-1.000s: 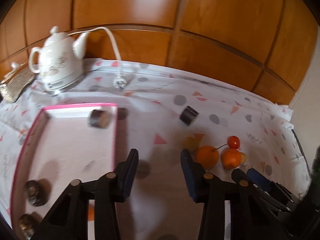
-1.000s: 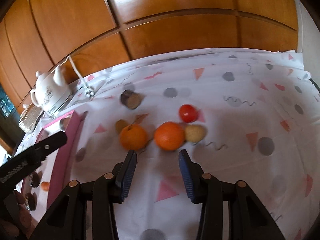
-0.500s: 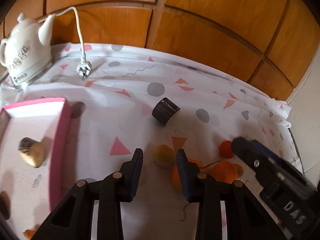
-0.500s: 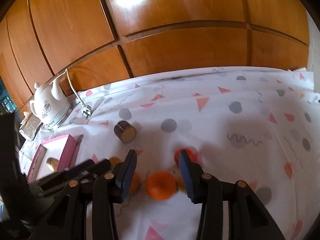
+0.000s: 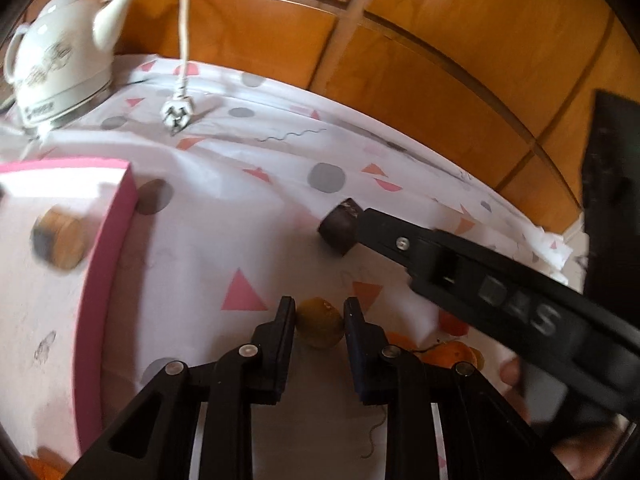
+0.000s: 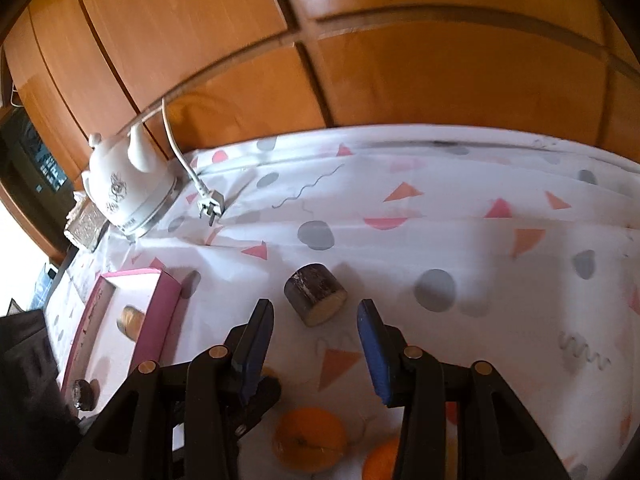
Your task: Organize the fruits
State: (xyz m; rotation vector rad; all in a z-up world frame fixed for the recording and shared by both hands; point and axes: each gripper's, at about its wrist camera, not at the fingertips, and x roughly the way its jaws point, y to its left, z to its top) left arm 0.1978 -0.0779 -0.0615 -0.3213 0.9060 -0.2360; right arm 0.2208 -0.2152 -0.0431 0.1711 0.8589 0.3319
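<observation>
Left gripper (image 5: 319, 322): closed on the yellow fruit (image 5: 320, 326), pads pressing both sides; a second ago stood wide over bare cloth (image 5: 200, 240), half a second ago narrowing short of the fruit.
Yellow fruit: on the cloth at 6 o'clock in the left view, between the jaws, not yet lifted.
Right gripper (image 6: 316, 332): part open, holds nothing; a second ago framed the oranges (image 6: 310, 438), now aimed past them at the log piece (image 6: 314, 294).
Log piece: on the cloth at 12 o'clock of the right fingertips, just ahead, apart from both pads; in the left view one right finger reaches beside it.
Oranges: at 6 o'clock in the right view, below the fingers, untouched.
Tray (image 5: 108, 264): pink-rimmed, at 9 o'clock in the left view; holds another log piece (image 5: 60, 238).
Kettle (image 5: 56, 64): at 10 o'clock, with loose plug (image 5: 176, 112); clear of the work.
Meaning for task: grasp on one fruit judged complete, lift and carry next; right side probably committed to the log piece, closing still to come.
Risk: round fruit may slip from flat pads on lift.
</observation>
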